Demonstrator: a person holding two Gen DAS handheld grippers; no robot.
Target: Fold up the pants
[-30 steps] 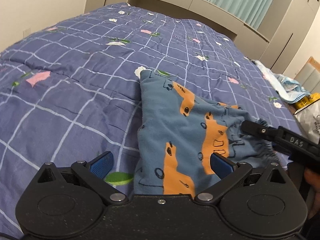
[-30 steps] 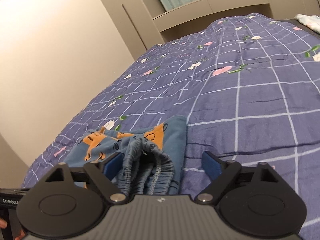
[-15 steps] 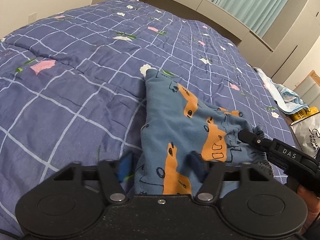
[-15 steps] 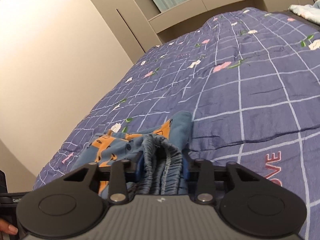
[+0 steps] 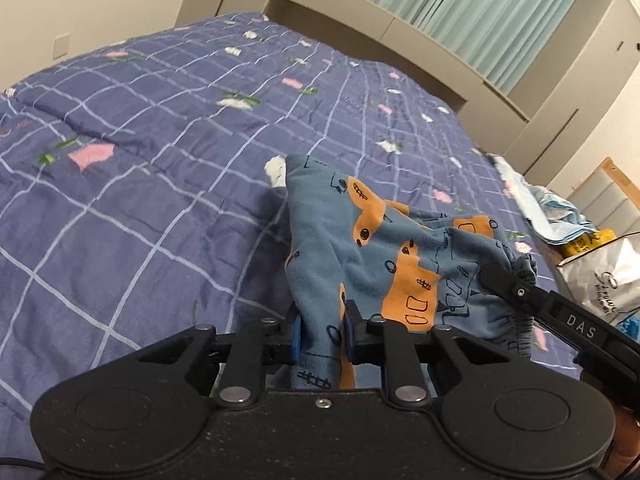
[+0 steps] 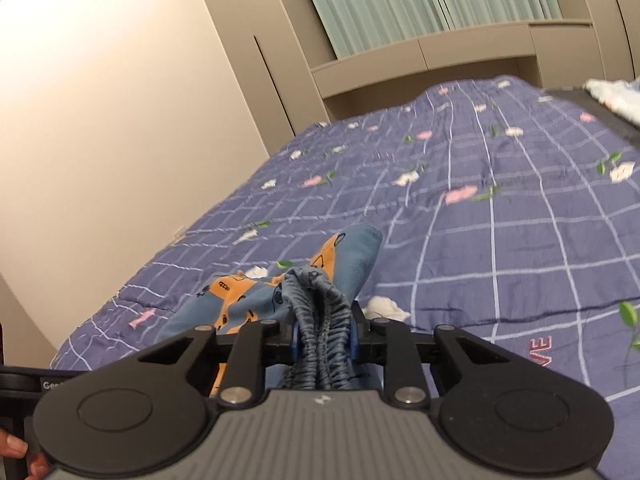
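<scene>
Two grips: my left gripper (image 5: 320, 334) has just closed on the blue orange-patterned cotton pants (image 5: 384, 248); my right gripper (image 6: 322, 336), lettered "DAS", pinches their waistband (image 6: 324, 320).

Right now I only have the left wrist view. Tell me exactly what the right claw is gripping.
Observer: The right claw has just been closing. Its blue pads now press on the bunched elastic waistband of the blue-and-orange printed pants.
Operator: Report anything on the bedding near that claw.
Observer: Red embroidered letters show on the purple checked quilt, close beside the claw.
</scene>
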